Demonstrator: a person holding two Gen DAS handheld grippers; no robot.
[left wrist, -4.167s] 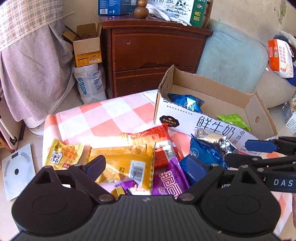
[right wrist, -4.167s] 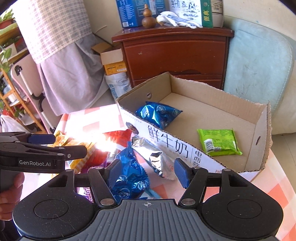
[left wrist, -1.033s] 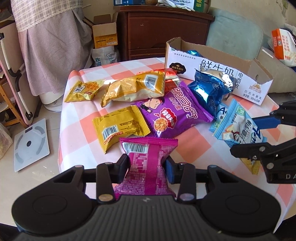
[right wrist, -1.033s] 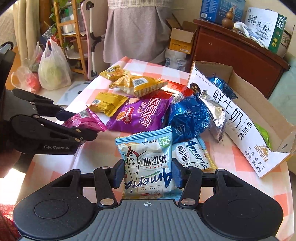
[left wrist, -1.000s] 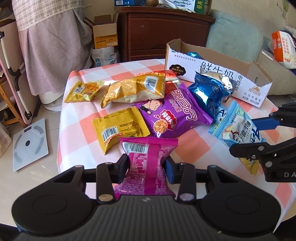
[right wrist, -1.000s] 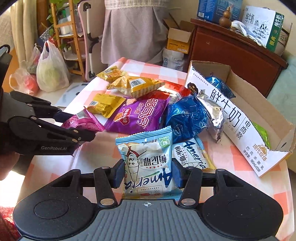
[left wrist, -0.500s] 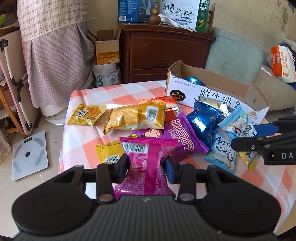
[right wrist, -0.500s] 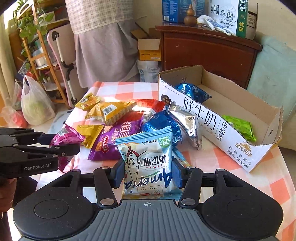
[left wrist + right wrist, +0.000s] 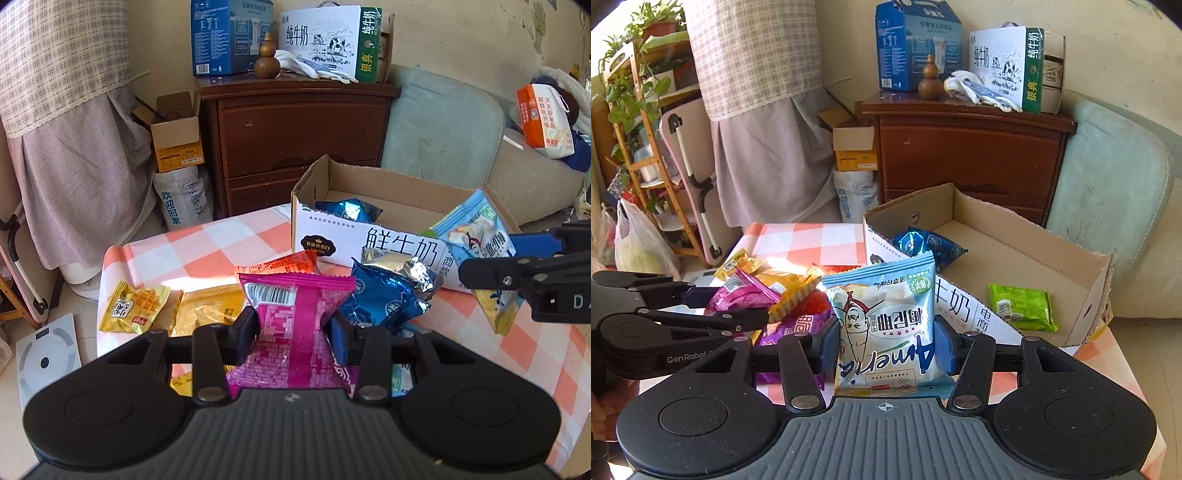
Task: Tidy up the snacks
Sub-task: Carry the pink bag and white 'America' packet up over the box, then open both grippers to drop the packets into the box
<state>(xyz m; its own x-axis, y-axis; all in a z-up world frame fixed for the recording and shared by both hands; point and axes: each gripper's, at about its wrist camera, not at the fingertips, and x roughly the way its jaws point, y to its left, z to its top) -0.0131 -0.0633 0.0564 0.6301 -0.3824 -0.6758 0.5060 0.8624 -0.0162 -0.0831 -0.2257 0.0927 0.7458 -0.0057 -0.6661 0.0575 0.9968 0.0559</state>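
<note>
My left gripper [image 9: 293,328] is shut on a pink snack packet [image 9: 291,325], held up above the checked tablecloth [image 9: 207,243]. The right gripper [image 9: 884,345] is shut on a light blue snack packet [image 9: 886,325], raised in front of the open cardboard box [image 9: 1027,236]. In the left wrist view that blue packet [image 9: 476,240] hangs by the box's front wall [image 9: 332,240]. Inside the box lie a dark blue packet [image 9: 931,245] and a green packet [image 9: 1021,306]. Several more packets stay on the table: a blue foil one [image 9: 388,295], yellow ones [image 9: 135,306] and a purple one [image 9: 790,325].
A dark wooden cabinet [image 9: 295,125] with milk cartons on top stands behind the table. A pale blue sofa [image 9: 443,122] is at the back right. A small carton [image 9: 177,140] and a white sack sit on the floor at left, beside a bathroom scale [image 9: 44,362].
Both grippers have risen and moved toward the box, each carrying its packet. The right one has rolled so that the box now lies straight ahead of it.
</note>
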